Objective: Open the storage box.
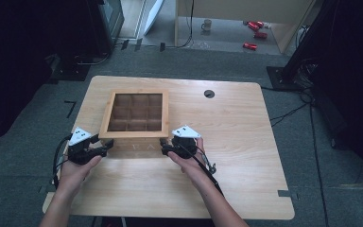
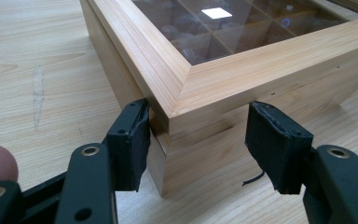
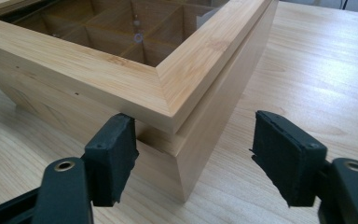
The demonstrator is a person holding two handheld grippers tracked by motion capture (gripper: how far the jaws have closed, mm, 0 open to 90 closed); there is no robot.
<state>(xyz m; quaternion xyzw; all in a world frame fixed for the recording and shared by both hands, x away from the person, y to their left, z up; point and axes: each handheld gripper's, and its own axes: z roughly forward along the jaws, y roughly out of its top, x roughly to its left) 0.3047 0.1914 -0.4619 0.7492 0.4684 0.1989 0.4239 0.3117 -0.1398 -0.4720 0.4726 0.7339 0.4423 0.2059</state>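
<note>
- A wooden box [image 1: 134,115] with a glass-paned lid and a grid of compartments sits on the table [image 1: 236,142], toward its far left part.
- The left tongs [image 1: 105,147] are at the box's near left corner; in the left gripper view [image 2: 196,140] they straddle that corner, clamped on the box, with one pad [image 2: 133,140] pressed to its side.
- The right tongs [image 1: 164,148] are at the box's near right corner; in the right gripper view [image 3: 191,158] they stand apart around it, one pad [image 3: 114,156] at the front face, the other well clear.
</note>
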